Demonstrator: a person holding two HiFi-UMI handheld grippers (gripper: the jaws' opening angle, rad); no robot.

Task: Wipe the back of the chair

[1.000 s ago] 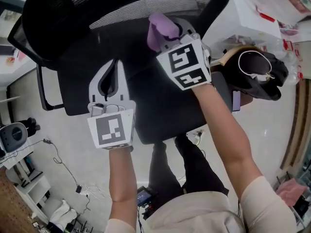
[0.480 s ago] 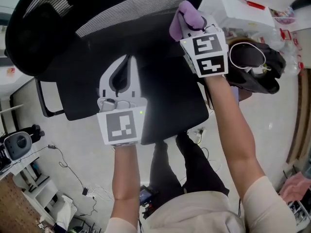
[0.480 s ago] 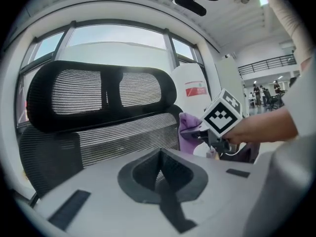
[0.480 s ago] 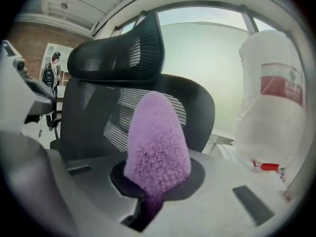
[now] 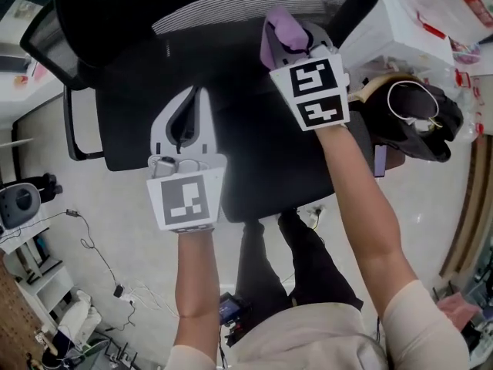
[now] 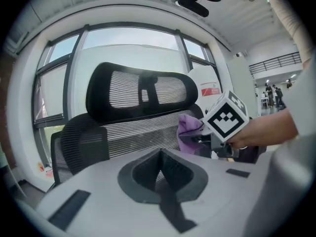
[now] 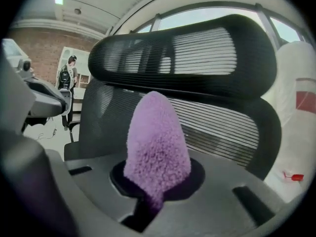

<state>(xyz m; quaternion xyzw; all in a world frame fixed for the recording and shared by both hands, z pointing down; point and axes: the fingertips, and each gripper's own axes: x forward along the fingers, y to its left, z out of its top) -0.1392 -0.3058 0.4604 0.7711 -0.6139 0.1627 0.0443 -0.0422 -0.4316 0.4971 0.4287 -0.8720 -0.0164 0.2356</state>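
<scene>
Hovering on the left, the left hand-held gripper (image 5: 189,102) has its jaws brought together on nothing, poised above the seat (image 5: 254,156) of the black mesh office chair (image 5: 231,10). Its own view confirms this: the dark pads (image 6: 160,157) meet with no gap and nothing lies between them.

The chair faces the person. Its seat is nearest, and its ribbed backrest (image 7: 217,127) rises beyond that with the curved headrest (image 6: 140,90) on top. The ribs of the backrest run side to side, so its long axis lies across the view, from the left armrest (image 5: 73,122) toward the right edge.

To the right, the right hand-held gripper (image 5: 291,37) is clamped on a fluffy purple wiping cloth (image 7: 157,139). The cloth stands out of the jaws as a tapered tuft. Its long axis follows the jaws, and its rounded tip points at the ribbed lower band of the backrest. Whether the tuft actually touches the mesh cannot be told from these views.

The step in hand looks like the wiping pass itself. Done well, the tuft would be pressed lightly flat against the mesh and drawn along the ribs rather than across them, so the pile does not snag. The free gripper could brace the chair, which may swivel or roll under a sideways push.
</scene>
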